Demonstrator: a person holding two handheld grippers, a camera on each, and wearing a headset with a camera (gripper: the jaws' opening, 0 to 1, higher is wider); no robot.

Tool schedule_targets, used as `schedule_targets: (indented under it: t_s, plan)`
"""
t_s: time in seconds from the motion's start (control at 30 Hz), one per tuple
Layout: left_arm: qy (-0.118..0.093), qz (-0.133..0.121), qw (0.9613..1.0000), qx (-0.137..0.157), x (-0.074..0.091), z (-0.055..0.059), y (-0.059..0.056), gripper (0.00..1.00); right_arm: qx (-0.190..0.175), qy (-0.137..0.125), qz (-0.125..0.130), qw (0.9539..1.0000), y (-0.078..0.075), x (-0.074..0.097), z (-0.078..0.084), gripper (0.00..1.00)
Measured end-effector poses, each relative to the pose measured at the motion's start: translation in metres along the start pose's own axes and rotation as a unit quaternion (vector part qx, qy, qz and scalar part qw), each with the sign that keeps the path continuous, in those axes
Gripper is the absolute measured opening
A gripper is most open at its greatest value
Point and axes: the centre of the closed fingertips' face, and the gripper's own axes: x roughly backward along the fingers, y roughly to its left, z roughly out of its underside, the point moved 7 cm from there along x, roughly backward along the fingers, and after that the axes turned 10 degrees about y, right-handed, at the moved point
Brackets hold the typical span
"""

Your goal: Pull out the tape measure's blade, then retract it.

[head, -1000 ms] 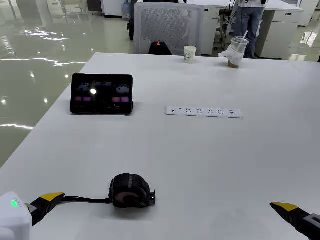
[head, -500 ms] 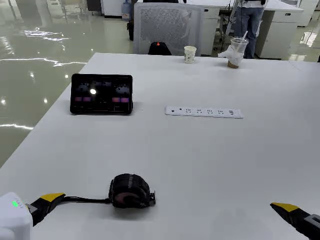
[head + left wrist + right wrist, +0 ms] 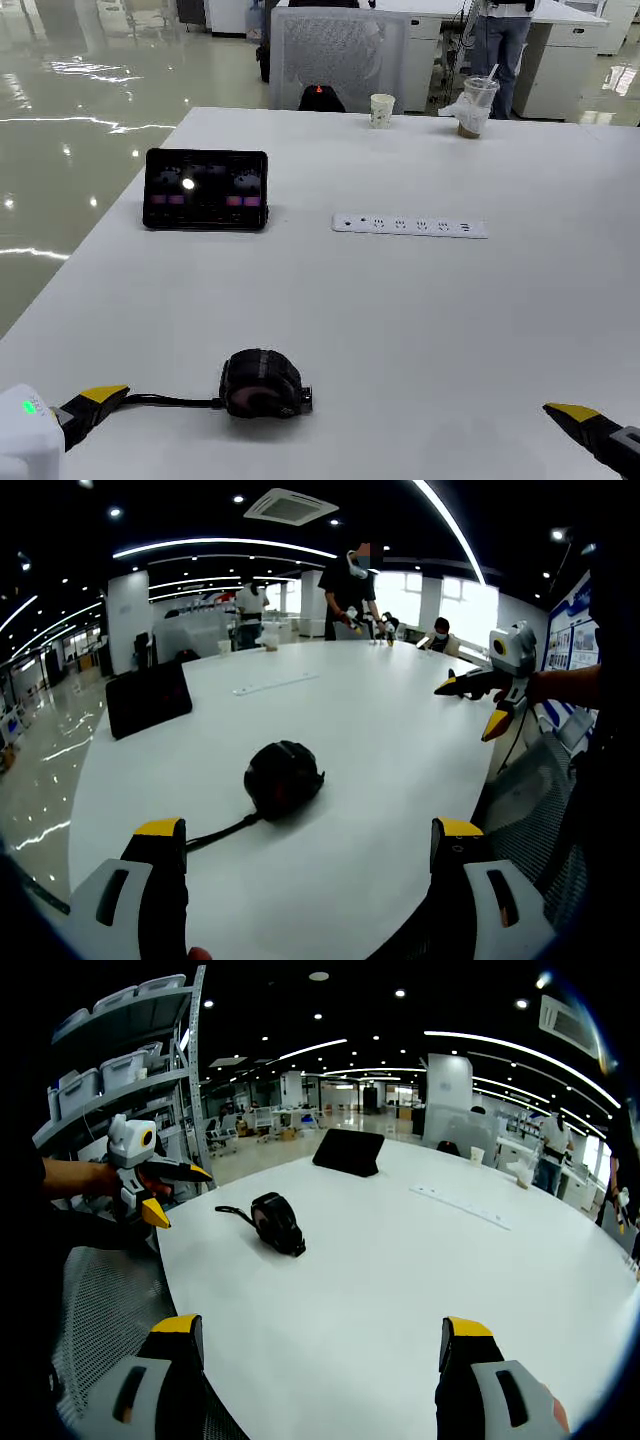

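A black tape measure (image 3: 262, 383) lies on the white table (image 3: 420, 320) near its front edge, with a black strap trailing off to its left. The blade is wound in. My left gripper (image 3: 95, 400) sits at the front left, its yellow tip close to the strap's end. In the left gripper view the tape measure (image 3: 283, 777) lies ahead of the wide open jaws of my left gripper (image 3: 308, 832). My right gripper (image 3: 580, 418) hovers at the front right, well apart from the tape measure (image 3: 277, 1222). It is open too (image 3: 322, 1326), with nothing between the jaws.
A black tablet (image 3: 205, 188) stands at the back left and a white power strip (image 3: 409, 224) lies mid-table. A paper cup (image 3: 381, 108) and a plastic cup (image 3: 474, 103) sit at the far edge. A mesh chair (image 3: 338, 58) and a person (image 3: 495, 40) are beyond.
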Motion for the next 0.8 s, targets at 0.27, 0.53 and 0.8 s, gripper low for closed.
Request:
schedule_targets:
  t_s: [0.27, 0.53, 0.8]
  plan:
    - [0.005, 0.000, 1.0000, -0.001, -0.002, 0.001, 0.001, 0.99, 0.003, 0.010, 0.001, 0.9999, -0.001, -0.004, 0.002, 0.97]
    - [0.012, 0.000, 0.9999, -0.001, -0.005, -0.001, 0.005, 0.99, 0.020, 0.017, -0.002, 0.9996, -0.004, -0.010, 0.001, 0.96]
    - [0.023, 0.004, 0.9997, -0.012, -0.010, -0.003, 0.010, 0.99, 0.032, 0.034, -0.012, 0.9988, -0.008, -0.020, -0.002, 0.92]
